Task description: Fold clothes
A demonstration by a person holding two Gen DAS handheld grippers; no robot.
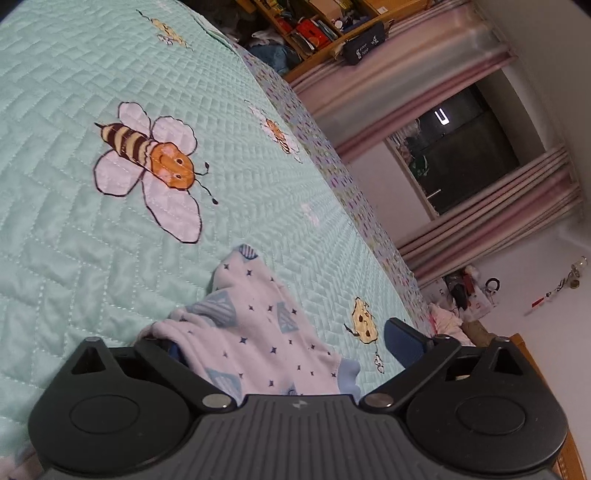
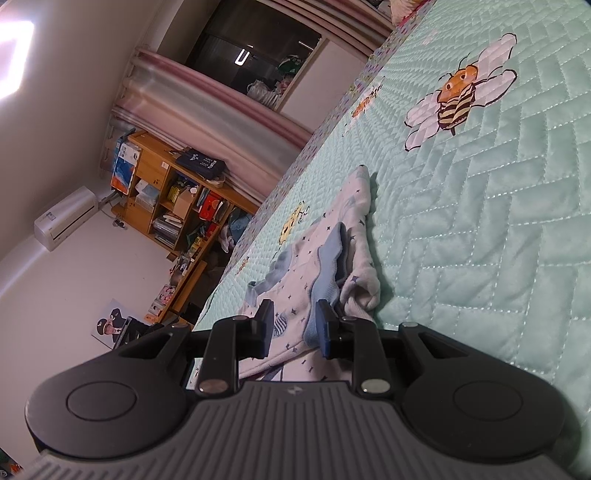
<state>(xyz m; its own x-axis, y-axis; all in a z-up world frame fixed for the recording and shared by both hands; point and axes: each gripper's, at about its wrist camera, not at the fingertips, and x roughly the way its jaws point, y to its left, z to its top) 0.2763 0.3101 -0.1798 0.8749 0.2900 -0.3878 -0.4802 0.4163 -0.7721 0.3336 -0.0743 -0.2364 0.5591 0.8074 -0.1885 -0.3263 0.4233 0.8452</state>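
Garment [image 1: 255,325]: one small white item of clothing with dark star specks, grey-blue diamond patches and pale blue trim, lying rumpled on a bed.

Left wrist view. Garment lies directly ahead of the left gripper [image 1: 284,339], on a mint-green quilted bedspread [image 1: 74,240] printed with cartoon bees; one large bee [image 1: 147,162] sits beyond the cloth. Jaws stand wide apart. Cloth lies between them, draped over the left-hand finger, whose blue pad is mostly hidden under a fold; the right-hand finger [image 1: 404,338] stands clear of the fabric, over bare bedspread. Whether the hidden pad touches the cloth cannot be told; nothing is pinched. Background, past the bed edge: pink-striped curtains [image 1: 388,66], a dark window [image 1: 465,147], a wooden shelf unit [image 1: 314,26] crowded with small items.

Right wrist view. Same garment [image 2: 332,258] stretches away from the right gripper [image 2: 295,328] along the bedspread [image 2: 480,240], its far end tapering to a point. Jaws are narrowed to a small gap with bunched fabric gathered between the two blue pads [image 2: 325,332]; the pale blue trim runs into the right-hand pad, and the cloth is gripped there. Background: wooden shelf unit [image 2: 177,199], wall-mounted air conditioner [image 2: 66,218], striped curtains [image 2: 207,110], dark window [image 2: 258,48].
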